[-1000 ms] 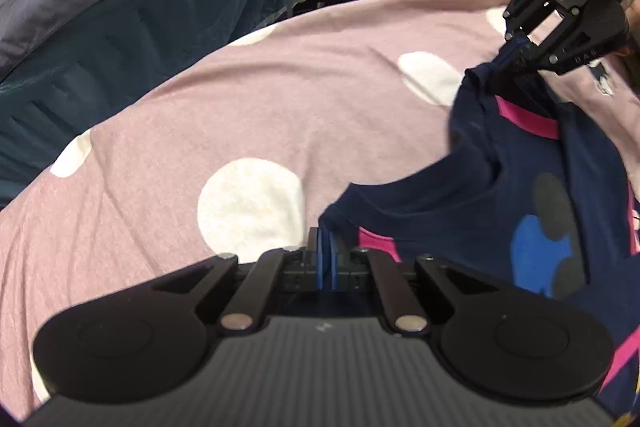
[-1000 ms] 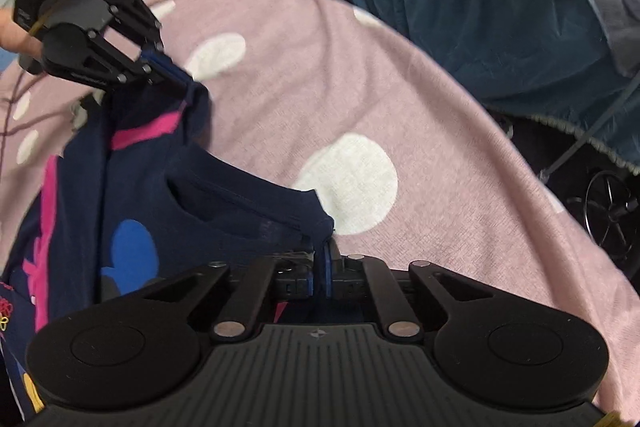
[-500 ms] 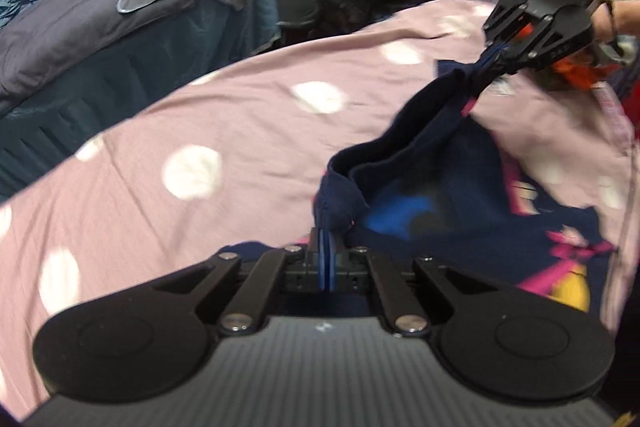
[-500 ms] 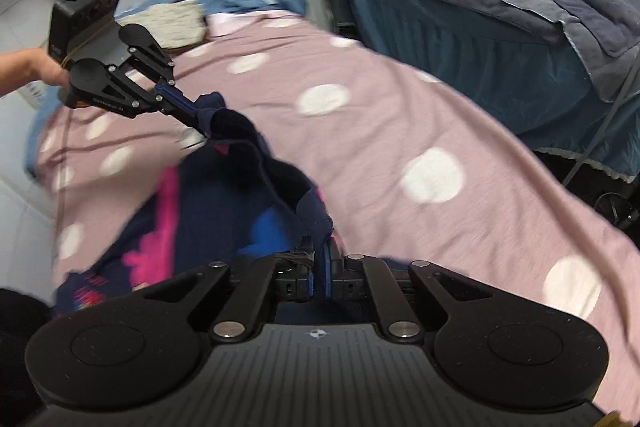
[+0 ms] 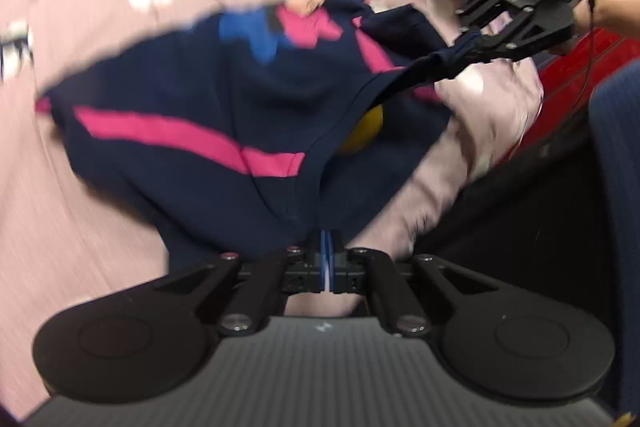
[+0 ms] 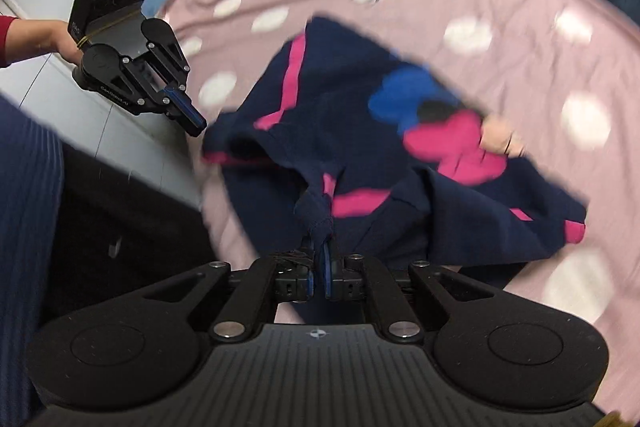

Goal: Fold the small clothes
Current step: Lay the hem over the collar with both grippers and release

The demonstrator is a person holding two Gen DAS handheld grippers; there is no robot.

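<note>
Even, soft indoor light; motion blur smears the bedsheet (image 5: 100, 187) and shirt (image 6: 360, 131); fisheye bends the edges, corners dark.

- The left gripper (image 5: 326, 259) is matt black, with two round discs at its base, slanted link bars and silver screw heads.
- Its fingers (image 5: 323, 247) carry thin blue pads.
- The right gripper (image 6: 322, 259) has the same build, over a ribbed grey-black housing with a small round mark.
- A black box sits on top of each gripper (one shows a white label, the other a tiny green light), held by a yellowish band.
- The person wears a red sleeve (image 6: 7, 41) and ribbed dark blue clothing (image 6: 28, 195).
</note>
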